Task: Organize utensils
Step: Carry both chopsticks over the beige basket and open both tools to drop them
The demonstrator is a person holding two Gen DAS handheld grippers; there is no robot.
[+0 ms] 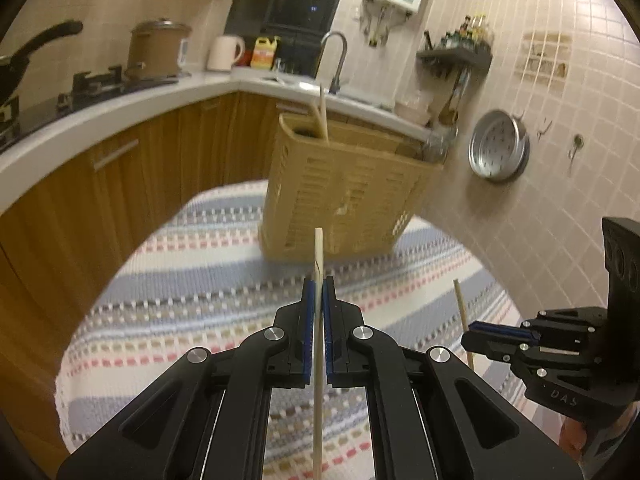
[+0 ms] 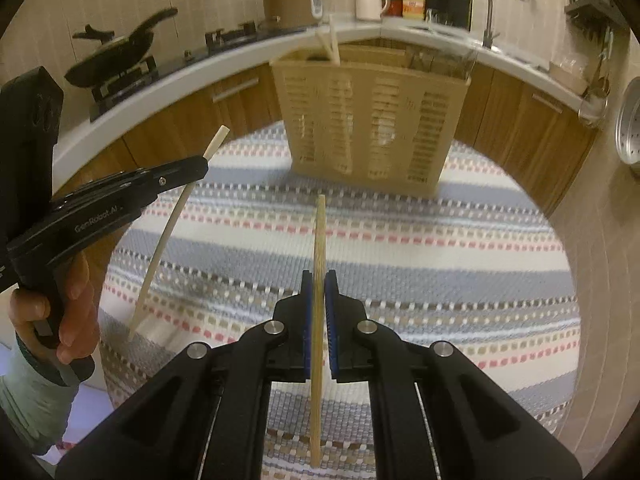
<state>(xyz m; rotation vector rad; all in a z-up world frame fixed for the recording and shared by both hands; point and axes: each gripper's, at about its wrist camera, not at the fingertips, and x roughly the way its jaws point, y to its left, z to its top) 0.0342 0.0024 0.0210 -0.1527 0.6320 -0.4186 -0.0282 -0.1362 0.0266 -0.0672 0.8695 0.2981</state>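
A tan slotted utensil basket (image 1: 344, 196) stands at the far side of a round table with a striped cloth (image 1: 200, 280); it also shows in the right wrist view (image 2: 372, 120). Two chopsticks (image 1: 322, 116) stick up from its left compartment. My left gripper (image 1: 319, 284) is shut on a wooden chopstick (image 1: 318, 256), held upright above the cloth, a short way in front of the basket. My right gripper (image 2: 319, 280) is shut on another wooden chopstick (image 2: 319, 232), also above the cloth. Each gripper shows in the other's view, the right (image 1: 480, 330) and the left (image 2: 196, 168).
A curved white counter (image 1: 120, 108) with wooden cabinets runs behind the table. It carries a stove with a pan (image 2: 120, 52), a brown pot (image 1: 158, 48), a kettle (image 1: 224, 53) and a sink faucet (image 1: 336, 56). A tiled wall (image 1: 560, 160) with a metal pan (image 1: 498, 144) is at the right.
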